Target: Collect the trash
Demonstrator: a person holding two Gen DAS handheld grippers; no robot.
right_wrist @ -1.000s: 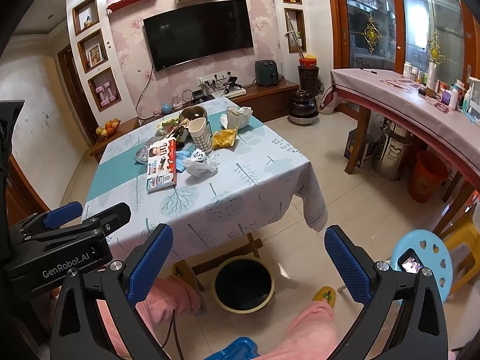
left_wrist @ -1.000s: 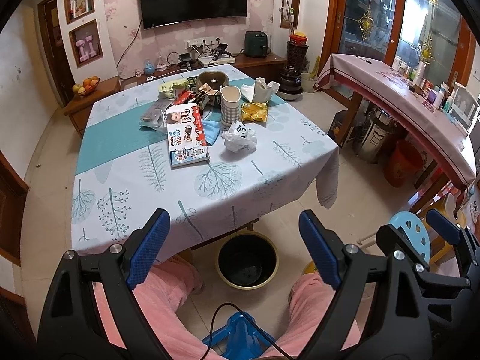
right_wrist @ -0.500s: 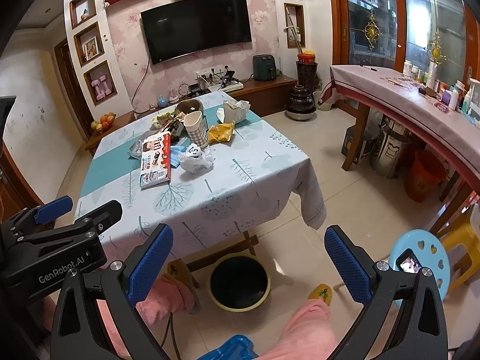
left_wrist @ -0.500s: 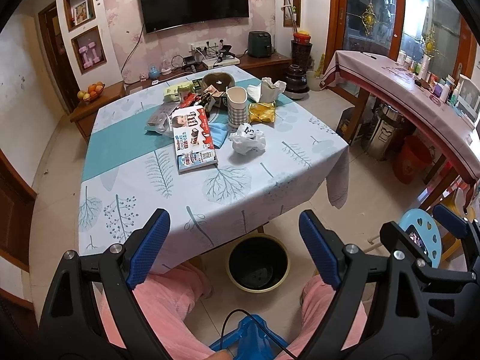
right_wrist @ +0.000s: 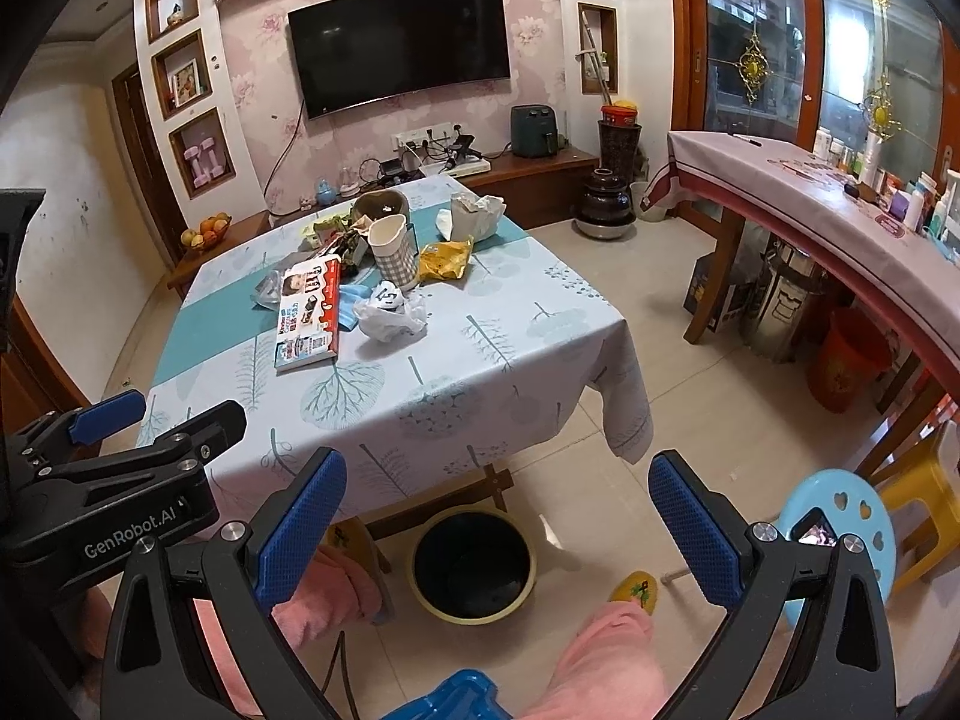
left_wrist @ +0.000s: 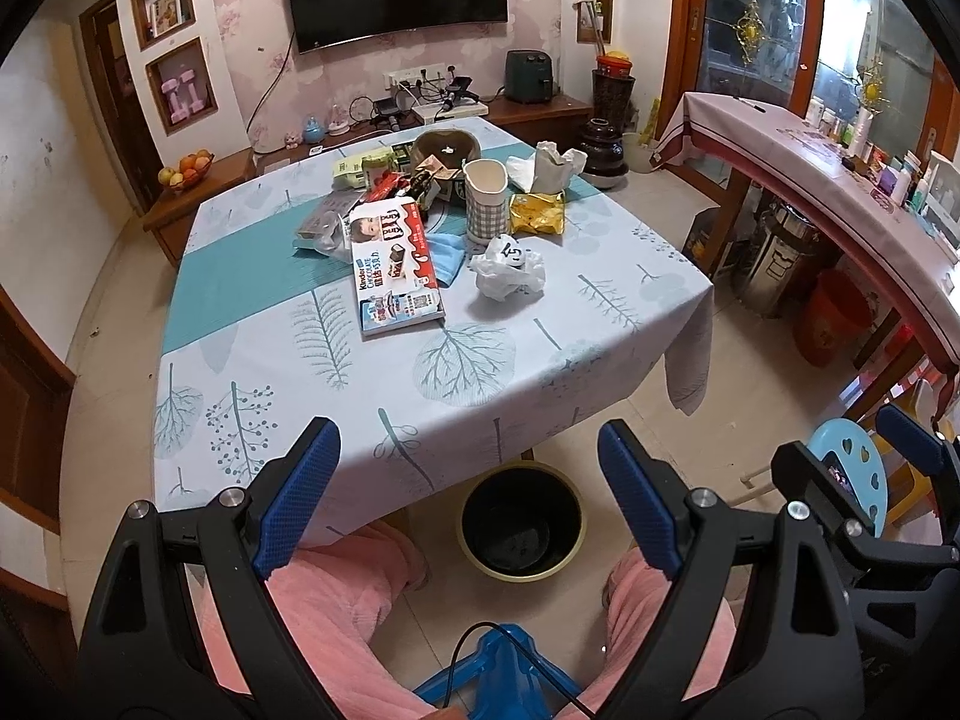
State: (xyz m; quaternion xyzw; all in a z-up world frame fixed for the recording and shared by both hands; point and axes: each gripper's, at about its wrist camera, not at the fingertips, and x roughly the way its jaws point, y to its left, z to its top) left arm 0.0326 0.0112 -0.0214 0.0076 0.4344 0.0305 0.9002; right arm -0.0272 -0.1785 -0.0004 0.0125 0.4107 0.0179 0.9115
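Two open tools (left_wrist: 468,501) (right_wrist: 498,531), crumpled wrapper (left_wrist: 509,267) well beyond, on table (left_wrist: 288,360)

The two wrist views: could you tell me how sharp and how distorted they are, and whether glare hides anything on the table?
Left wrist view: strong fisheye bending with dark corners, the table sharp, the Kinder box print legible, no glare. Right wrist view: same bending, soft reflections only on the floor tiles, the crumpled white wrapper clear.

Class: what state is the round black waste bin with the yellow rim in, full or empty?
Apparently empty: the round black waste bin with the yellow rim shows only a dark interior, with no trash visible inside, in both wrist views.
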